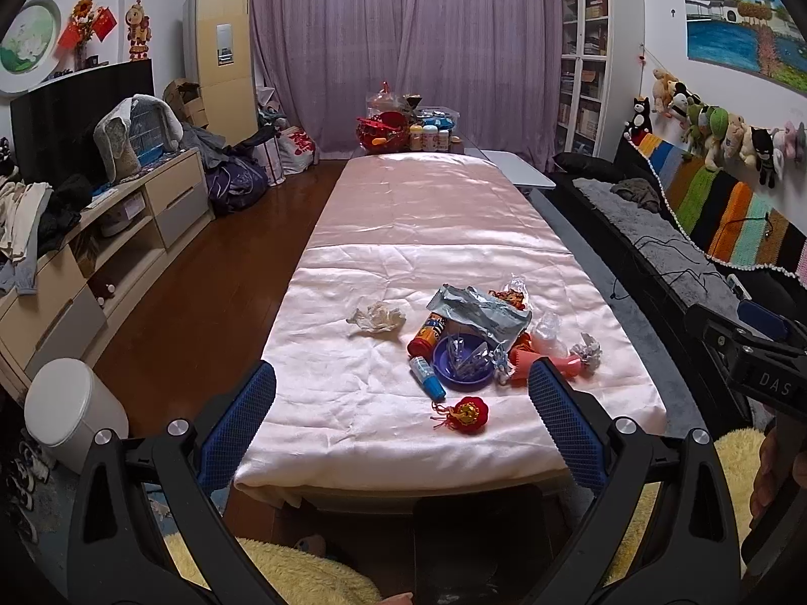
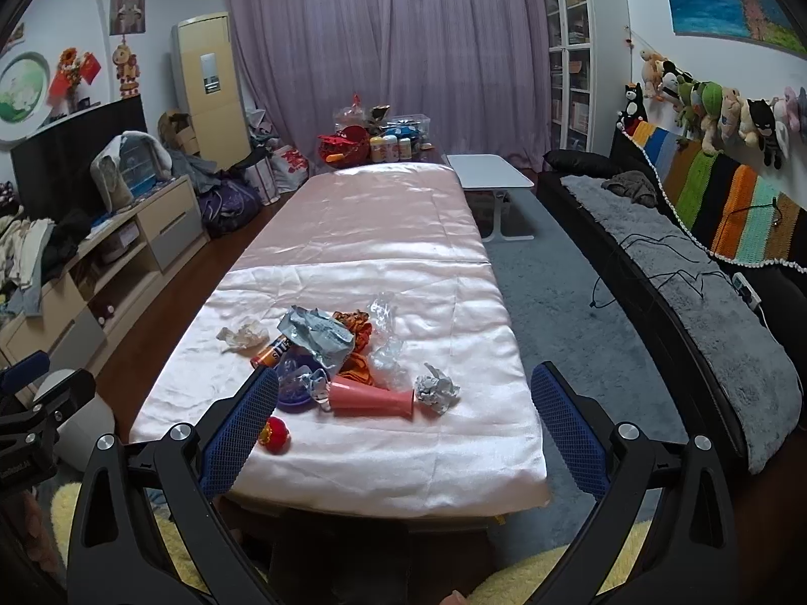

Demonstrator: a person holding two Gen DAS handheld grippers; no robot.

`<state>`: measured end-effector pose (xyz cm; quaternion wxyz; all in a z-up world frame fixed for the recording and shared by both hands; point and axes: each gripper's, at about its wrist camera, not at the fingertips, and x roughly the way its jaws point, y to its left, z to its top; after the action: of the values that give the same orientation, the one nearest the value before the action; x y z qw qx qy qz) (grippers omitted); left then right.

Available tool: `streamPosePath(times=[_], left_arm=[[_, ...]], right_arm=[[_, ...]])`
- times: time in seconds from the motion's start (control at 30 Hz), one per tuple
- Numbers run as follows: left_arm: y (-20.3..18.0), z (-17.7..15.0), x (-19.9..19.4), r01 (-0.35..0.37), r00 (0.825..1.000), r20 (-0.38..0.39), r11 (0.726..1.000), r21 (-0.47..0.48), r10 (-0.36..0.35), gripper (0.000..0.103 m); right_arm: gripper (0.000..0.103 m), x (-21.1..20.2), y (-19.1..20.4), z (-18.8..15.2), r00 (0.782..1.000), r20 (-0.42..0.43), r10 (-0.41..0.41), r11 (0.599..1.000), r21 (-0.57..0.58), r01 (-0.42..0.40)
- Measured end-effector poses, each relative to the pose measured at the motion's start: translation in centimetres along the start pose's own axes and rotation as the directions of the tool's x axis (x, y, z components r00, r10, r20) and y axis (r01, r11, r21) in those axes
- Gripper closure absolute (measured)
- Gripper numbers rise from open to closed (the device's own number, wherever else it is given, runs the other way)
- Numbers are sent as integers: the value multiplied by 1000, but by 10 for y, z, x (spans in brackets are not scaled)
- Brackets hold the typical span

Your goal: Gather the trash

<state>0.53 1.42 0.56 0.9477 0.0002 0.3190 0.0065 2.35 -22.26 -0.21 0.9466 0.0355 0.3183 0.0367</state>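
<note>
A heap of trash lies on the near end of a long table under a pink satin cloth (image 1: 403, 232). It holds a crumpled tissue (image 1: 376, 318), a torn silver bag (image 1: 479, 312), an orange can (image 1: 426, 335), a purple bowl (image 1: 461, 360), a pink cup on its side (image 2: 370, 398), a foil ball (image 2: 436, 387), clear plastic wrap (image 2: 386, 353) and a red ornament (image 1: 466, 411). A white lidded bin (image 1: 70, 411) stands on the floor left of the table. My left gripper (image 1: 401, 393) is open and empty, short of the heap. My right gripper (image 2: 403, 396) is open and empty, also short of it.
A TV cabinet (image 1: 166, 212) with clothes runs along the left wall. A black sofa with a grey throw (image 2: 706, 312) runs along the right. A small white side table (image 2: 489, 171) stands right of the long table. Jars and toys (image 1: 408, 126) crowd the far end.
</note>
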Motion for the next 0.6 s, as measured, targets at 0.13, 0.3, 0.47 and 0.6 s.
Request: streamPosePath(times=[0.13, 0.3, 0.47, 0.6], left_arm=[[3, -8, 19, 8, 999, -40, 1000, -5, -8, 8], [-2, -23, 51, 19, 993, -115, 1000, 12, -17, 12], [-12, -39, 86, 54, 979, -198, 998, 25, -48, 17], [-22, -52, 110, 100, 963, -254, 995, 32, -88, 22]], right_arm=[[3, 14, -11, -5, 999, -23, 33, 999, 25, -32], [5, 45, -22, -18, 995, -91, 41, 999, 35, -38], [20, 80, -28, -37, 984, -173, 50, 998, 36, -44], [39, 100, -36, -44, 976, -204, 71, 996, 59, -60]])
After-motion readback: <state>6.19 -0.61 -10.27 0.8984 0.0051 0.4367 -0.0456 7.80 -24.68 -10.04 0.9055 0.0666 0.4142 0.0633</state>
